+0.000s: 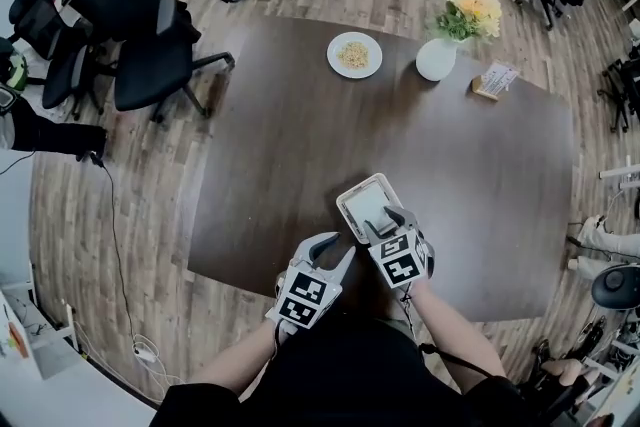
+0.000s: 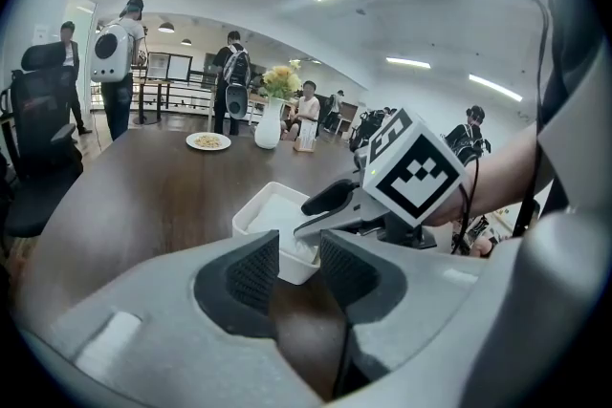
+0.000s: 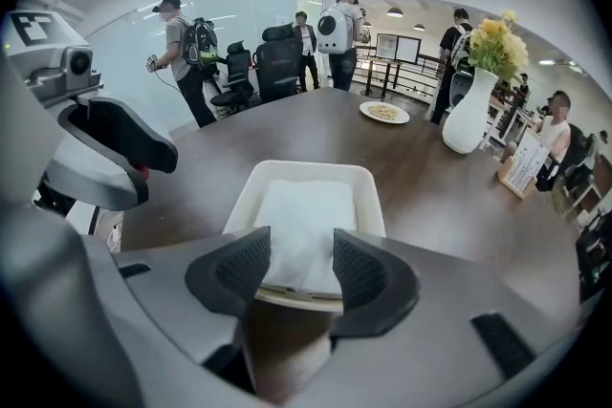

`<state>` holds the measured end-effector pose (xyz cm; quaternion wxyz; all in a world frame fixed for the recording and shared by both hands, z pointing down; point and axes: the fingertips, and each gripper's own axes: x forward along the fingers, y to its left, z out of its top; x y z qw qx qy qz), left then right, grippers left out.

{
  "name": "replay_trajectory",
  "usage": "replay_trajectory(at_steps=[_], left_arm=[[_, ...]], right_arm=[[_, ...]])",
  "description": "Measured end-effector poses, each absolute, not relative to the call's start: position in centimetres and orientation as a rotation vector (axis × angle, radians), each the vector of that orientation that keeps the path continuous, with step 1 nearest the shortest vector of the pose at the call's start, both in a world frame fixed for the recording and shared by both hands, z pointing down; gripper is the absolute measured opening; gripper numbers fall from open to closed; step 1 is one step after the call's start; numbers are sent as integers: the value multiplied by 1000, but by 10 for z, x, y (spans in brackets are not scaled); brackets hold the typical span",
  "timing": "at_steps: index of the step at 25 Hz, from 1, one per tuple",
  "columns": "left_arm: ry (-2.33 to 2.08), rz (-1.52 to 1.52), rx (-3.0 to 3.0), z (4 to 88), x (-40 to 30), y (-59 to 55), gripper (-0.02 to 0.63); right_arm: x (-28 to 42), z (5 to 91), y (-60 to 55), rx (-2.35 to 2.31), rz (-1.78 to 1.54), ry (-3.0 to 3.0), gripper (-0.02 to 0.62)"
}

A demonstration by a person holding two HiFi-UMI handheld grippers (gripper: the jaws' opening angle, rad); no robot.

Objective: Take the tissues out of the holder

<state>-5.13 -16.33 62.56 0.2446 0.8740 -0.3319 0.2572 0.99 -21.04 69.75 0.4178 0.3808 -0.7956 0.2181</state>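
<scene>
holder (image 3: 311, 167): shallow white open-top tray on the dark table (image 1: 300, 135), lower centre of the head view, just in front of both grippers. Inside it: a flat folded stack of white tissues (image 3: 304, 220) that fills most of the tray and sits at about rim height, still in the holder

handling, my read: tissues are light, soft and limp. No stiffness, so they will drape and may come off one sheet at a time, or drag the stack along. The tray looks light and smooth too, and will likely slide or lift with the pull unless it is pinned. Best take: pinch the near edge of the stack where it is exposed above the rim, not the tray wall

right gripper (image 3: 301, 270): jaws spread, straddling the near end of the stack. Tissue shows between the pads, no squeeze on it visible

left gripper (image 2: 299, 270): jaws spread, nothing in them. Sits lower left of the tray in the head view, aimed at its near corner, not touching as far as I can tell. Good candidate to brace the rim

other containers, upper part of the head view, well apart from the tray: white plate (image 1: 354, 55) with pale food on it, white vase (image 1: 436, 60) holding yellow flowers (image 1: 470, 10)
</scene>
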Motion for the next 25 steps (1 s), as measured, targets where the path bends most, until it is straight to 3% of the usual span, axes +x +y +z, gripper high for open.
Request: replay_trajectory(at_steps=[25], left_arm=[[-883,698,2404,620,-52,-153,126]], right_arm=[[11,690,-208,971,512,-2012,51]])
